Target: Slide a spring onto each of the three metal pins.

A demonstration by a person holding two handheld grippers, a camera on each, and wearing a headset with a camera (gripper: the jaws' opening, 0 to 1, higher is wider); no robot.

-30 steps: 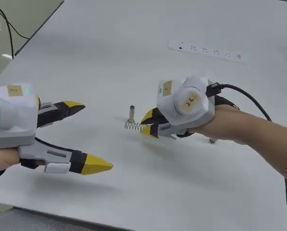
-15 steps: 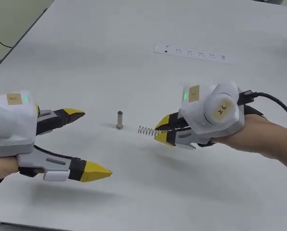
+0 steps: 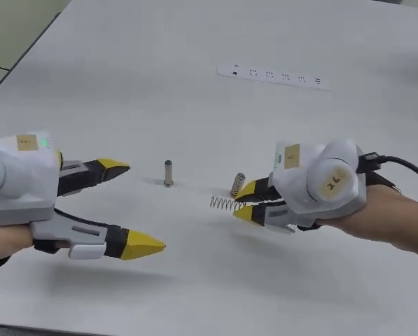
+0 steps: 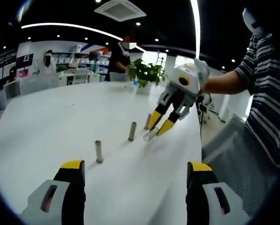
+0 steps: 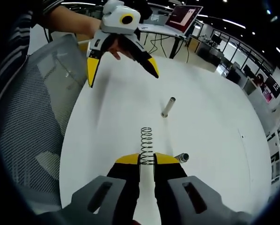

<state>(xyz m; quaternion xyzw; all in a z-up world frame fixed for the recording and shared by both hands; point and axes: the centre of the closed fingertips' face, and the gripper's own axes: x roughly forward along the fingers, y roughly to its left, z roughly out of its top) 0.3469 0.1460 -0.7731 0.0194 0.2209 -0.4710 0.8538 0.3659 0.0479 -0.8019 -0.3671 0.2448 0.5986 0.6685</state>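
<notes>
My right gripper (image 3: 244, 201) is shut on one end of a bare metal spring (image 3: 223, 204), which sticks out level to the left just above the table. In the right gripper view the spring (image 5: 146, 142) rises from the closed yellow tips of that gripper (image 5: 147, 160). A bare upright pin (image 3: 168, 173) stands left of the spring's free end. A second pin (image 3: 237, 184), which looks wrapped in a spring, stands just behind the right gripper's tips. My left gripper (image 3: 133, 206) hangs open at the left with nothing between its fingers. A third pin (image 4: 148, 121) shows behind the right gripper (image 4: 160, 125).
A white power strip (image 3: 273, 75) lies far back on the white table (image 3: 194, 280). A black cable (image 3: 405, 165) trails from the right gripper. A mesh chair (image 5: 41, 117) stands at the table's near edge.
The right gripper has drawn back to the right with the spring, away from the bare pin. The spring-covered pin has come into sight behind it. The left gripper has stayed open in place.
</notes>
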